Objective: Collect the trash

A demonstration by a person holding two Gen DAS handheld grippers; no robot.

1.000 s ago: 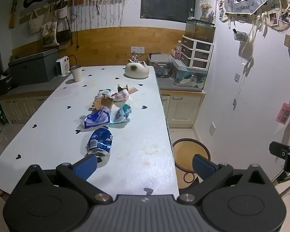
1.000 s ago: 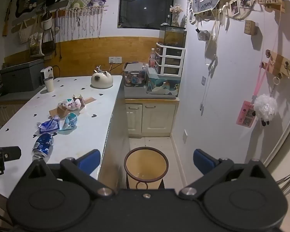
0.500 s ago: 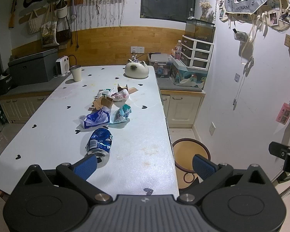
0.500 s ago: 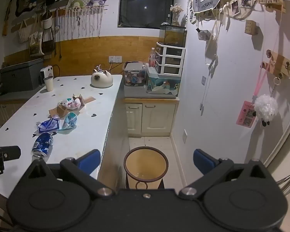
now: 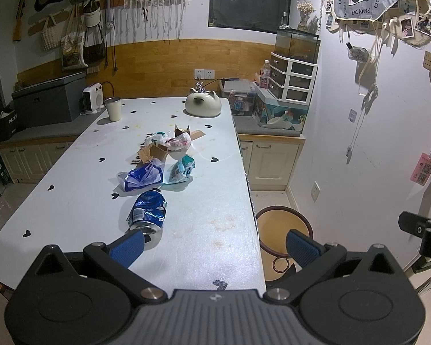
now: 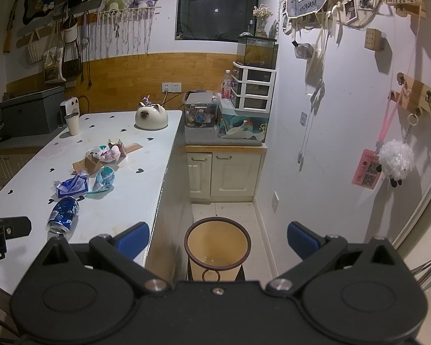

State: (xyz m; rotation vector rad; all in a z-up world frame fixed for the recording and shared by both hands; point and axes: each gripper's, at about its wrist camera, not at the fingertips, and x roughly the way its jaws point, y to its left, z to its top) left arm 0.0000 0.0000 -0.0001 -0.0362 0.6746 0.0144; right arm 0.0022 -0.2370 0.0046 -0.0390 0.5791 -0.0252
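Note:
A crushed blue can (image 5: 148, 212) lies on the white table (image 5: 209, 201); it also shows in the right wrist view (image 6: 63, 214). Behind it lie a blue-white wrapper (image 5: 142, 176), a teal wrapper (image 5: 181, 169), torn cardboard (image 5: 155, 151) and a pink-white crumpled bag (image 5: 178, 141). A yellow bin (image 6: 217, 244) with a dark rim stands on the floor at the table's right end, also in the left wrist view (image 5: 283, 228). My left gripper (image 5: 214, 243) is open and empty, just short of the can. My right gripper (image 6: 217, 237) is open and empty above the bin.
A cat-shaped white pot (image 5: 203, 104) and a white cup (image 5: 113, 109) stand at the table's far end. Cabinets with storage boxes (image 6: 230, 120) line the back wall. The right wall (image 6: 344, 143) is close, hung with ornaments.

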